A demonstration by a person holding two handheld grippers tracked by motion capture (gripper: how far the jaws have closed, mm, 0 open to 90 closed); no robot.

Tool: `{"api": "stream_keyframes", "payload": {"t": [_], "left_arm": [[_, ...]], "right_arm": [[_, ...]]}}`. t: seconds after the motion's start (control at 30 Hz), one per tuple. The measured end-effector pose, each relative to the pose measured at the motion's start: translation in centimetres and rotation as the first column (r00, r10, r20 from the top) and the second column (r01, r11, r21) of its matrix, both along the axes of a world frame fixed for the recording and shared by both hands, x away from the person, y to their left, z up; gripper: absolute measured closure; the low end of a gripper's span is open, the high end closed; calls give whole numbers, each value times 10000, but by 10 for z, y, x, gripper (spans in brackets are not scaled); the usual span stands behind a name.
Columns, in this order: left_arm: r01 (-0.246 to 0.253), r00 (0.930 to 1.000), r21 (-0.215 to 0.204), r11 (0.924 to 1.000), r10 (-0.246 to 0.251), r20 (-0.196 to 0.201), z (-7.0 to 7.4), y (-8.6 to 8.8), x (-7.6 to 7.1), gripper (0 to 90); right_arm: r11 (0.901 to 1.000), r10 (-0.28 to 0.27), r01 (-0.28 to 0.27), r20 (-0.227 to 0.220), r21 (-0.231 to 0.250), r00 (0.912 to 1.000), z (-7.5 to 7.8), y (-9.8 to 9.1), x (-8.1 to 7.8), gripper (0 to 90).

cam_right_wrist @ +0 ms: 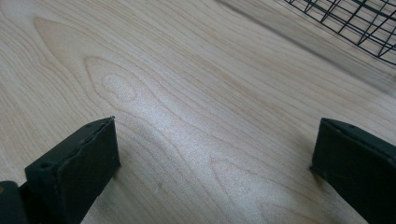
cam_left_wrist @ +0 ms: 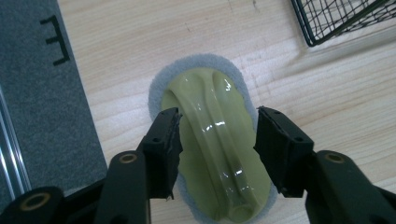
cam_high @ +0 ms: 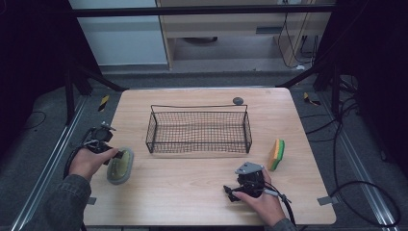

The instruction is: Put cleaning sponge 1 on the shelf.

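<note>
The left tool (cam_left_wrist: 217, 140) sits at the near left of the table (cam_high: 192, 192), lowered over a pale yellow-green scrubber (cam_left_wrist: 212, 140) with a grey pad rimming its underside; in the left gripper view its two black jaws stand on either side of the scrubber's glossy raised handle, the left jaw at the edge of the yellow-green top and the right jaw just off the other edge, narrowed about the thing, though whether the pads press on it I cannot tell; in the high view the same scrubber (cam_high: 120, 165) lies flat on the wood near the left edge, with the left hand (cam_high: 89, 161) just beside it and the left tool (cam_high: 115, 155) reaching over its far end; a black wire basket (cam_high: 198, 130) stands at the middle of the table, well apart from the scrubber to its right and farther off; a yellow and green sponge (cam_high: 276, 154) stands on edge near the right side, just right of the basket's near right corner; the right tool (cam_high: 231, 192) rests at the near right in the right hand (cam_high: 262, 204), jaws spread wide over bare wood with nothing between them, as the right gripper view shows (cam_right_wrist: 215, 158); a small dark round disc (cam_high: 237, 100) lies beyond the basket's far rim.
</note>
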State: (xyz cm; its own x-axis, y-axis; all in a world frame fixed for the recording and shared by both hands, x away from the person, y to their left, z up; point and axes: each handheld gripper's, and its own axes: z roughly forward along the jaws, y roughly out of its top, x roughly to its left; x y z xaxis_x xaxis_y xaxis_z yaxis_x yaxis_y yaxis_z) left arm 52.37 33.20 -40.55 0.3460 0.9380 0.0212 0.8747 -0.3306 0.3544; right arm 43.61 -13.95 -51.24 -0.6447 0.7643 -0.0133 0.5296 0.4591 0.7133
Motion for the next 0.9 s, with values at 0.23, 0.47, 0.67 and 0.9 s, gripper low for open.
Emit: {"api": "stream_keyframes", "payload": {"t": [0.23,0.47,0.67,0.9], "left_arm": [[-256,9984,39,9997,258,-510,-8,-1,3,576],[-501,9947,57,9987,504,-899,-17,4,3,591],[-394,9939,281,9988,421,-1021,-20,0,3,590],[-332,9927,374,9987,373,-1149,-25,-1,3,628]], "right_arm": [[10000,10,-10,18,2,10000,0,0,0,8],[10000,19,-19,27,-6,10000,0,0,0,8],[10000,17,-17,30,-2,10000,0,0,0,8],[10000,11,-11,13,14,10000,0,0,0,8]]}}
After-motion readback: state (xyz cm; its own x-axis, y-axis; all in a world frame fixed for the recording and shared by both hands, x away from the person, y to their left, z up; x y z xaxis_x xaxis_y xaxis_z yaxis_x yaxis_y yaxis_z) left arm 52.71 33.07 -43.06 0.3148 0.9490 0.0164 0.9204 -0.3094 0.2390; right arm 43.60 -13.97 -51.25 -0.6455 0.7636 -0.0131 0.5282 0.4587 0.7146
